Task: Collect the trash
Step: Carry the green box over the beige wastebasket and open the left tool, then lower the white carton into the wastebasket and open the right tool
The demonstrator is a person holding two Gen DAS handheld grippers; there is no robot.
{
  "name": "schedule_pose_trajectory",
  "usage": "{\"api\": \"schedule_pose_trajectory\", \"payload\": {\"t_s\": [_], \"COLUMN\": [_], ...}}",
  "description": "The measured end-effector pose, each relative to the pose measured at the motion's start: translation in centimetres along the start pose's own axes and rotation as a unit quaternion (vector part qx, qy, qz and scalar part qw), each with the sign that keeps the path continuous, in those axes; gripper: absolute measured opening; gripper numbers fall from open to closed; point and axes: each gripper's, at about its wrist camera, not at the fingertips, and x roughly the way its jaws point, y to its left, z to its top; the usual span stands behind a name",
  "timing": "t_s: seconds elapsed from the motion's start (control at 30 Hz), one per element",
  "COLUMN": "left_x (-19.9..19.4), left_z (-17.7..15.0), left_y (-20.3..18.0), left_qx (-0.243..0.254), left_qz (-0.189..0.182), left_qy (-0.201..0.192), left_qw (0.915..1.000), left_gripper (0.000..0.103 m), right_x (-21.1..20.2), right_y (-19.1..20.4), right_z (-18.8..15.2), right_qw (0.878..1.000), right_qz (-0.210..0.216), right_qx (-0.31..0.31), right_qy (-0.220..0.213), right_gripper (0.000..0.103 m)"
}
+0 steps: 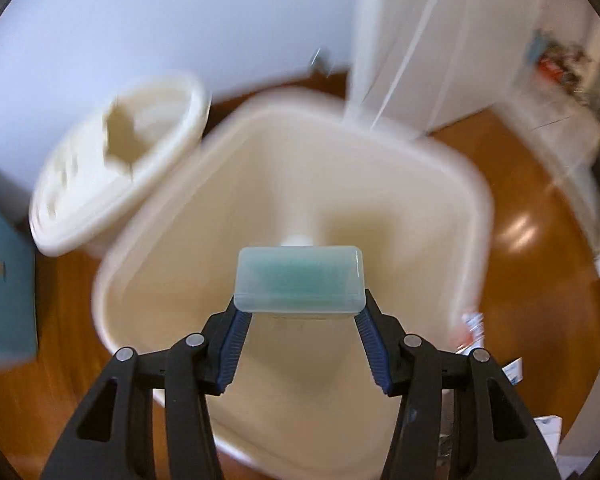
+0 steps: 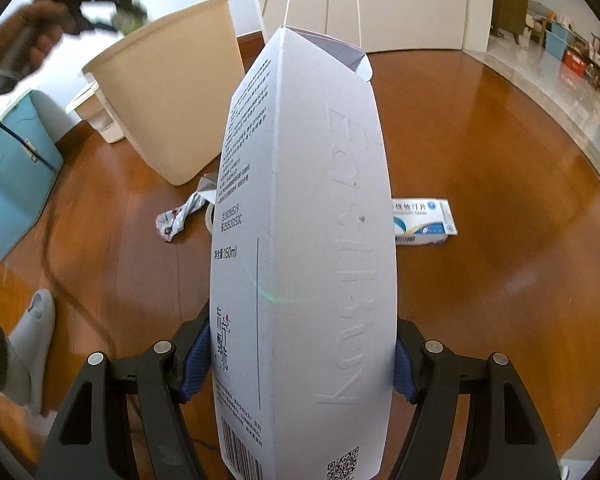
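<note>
Left tool [image 1: 300, 312]: clamped on a translucent plastic case [image 1: 300, 280] with teal contents, held above the open cream trash bin [image 1: 452, 184]. Bin lid [image 1: 116, 160] stands just beside the bin.

Right tool [image 2: 302, 360]: clamped on a tall white carton [image 2: 304, 240], upright, above the wooden floor [image 2: 500, 200].

On floor: crumpled wrapper [image 2: 178, 218], tape roll [image 2: 210, 216], medicine box [image 2: 422, 222], teal box [image 2: 8, 176].
</note>
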Motion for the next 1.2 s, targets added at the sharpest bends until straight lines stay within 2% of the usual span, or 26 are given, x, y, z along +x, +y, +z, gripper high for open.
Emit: {"api": "schedule_pose_trajectory", "payload": {"t_s": [0.03,0.07,0.17,0.3,0.43,0.5,0.53,0.6,0.7,0.8,0.87,0.93,1.03,1.1,1.2], "left_x": [1.3,2.0,3.2,2.0,-1.4,-4.7,-6.3,-9.4,-15.4,-19.5,-22.1,-24.5,-25.2,-24.5,-24.6], "left_z": [-0.4,-0.7,-1.0,-0.4,-0.5,-0.8,-1.1,-1.5,-3.0,-4.4,-5.7,-7.4,-8.4,-8.1,-8.0], "left_y": [0.6,0.8,0.2,0.3,1.7,3.3,3.9,3.8,4.3,7.0,8.9,9.9,11.4,12.0,12.3], "left_qx": [-0.015,-0.012,-0.022,-0.019,-0.013,-0.03,-0.033,-0.028,-0.003,-0.034,-0.048,-0.046,-0.062,-0.071,-0.073], "left_qz": [-0.001,0.008,-0.003,-0.006,-0.02,-0.03,-0.035,-0.057,-0.074,-0.097,-0.106,-0.121,-0.114,-0.129,-0.135], "left_qy": [0.021,0.017,0.03,0.036,0.032,0.025,0.035,0.031,0.003,-0.001,-0.012,-0.041,-0.075,-0.056,-0.058], "left_qw": [0.9997,0.9998,0.9993,0.9991,0.9992,0.9988,0.9982,0.9975,0.9972,0.9947,0.9932,0.9908,0.9888,0.9875,0.9864], "left_gripper": [0.052,0.052,0.052,0.055,0.055,0.056,0.056,0.056,0.056,0.057,0.06,0.073,0.075,0.075,0.075], "right_x": [0.2,0.4,0.5,1.0,-0.9,-3.0,-3.8,-5.8,-7.8,-7.9,-6.5,-4.4,-0.2,2.5,5.7], "right_y": [-0.1,-0.1,0.5,2.2,4.2,6.1,6.8,8.7,12.2,15.8,18.3,19.9,21.7,22.2,23.1], "right_z": [-0.3,-0.5,-0.7,0.7,3.1,5.6,6.7,10.3,17.0,23.8,27.9,30.8,33.6,34.7,35.6], "right_qw": [1.0,1.0,1.0,1.0,0.998,0.996,0.995,0.994,0.993,0.992,0.991,0.992,0.994,0.995,0.995], "right_qz": [0.002,0.002,0.0,-0.008,-0.018,-0.019,-0.016,-0.002,0.035,0.078,0.09,0.096,0.089,0.08,0.052], "right_qx": [0.002,0.002,-0.005,-0.021,-0.058,-0.088,-0.095,-0.107,-0.112,-0.1,-0.095,-0.078,-0.051,-0.029,-0.003], "right_qy": [0.005,0.01,0.015,0.018,0.019,0.012,0.008,-0.005,-0.021,-0.023,-0.018,-0.002,0.026,0.054,0.09], "right_gripper": [0.074,0.074,0.074,0.074,0.074,0.074,0.074,0.074,0.074,0.074,0.074,0.074,0.075,0.076,0.076]}}
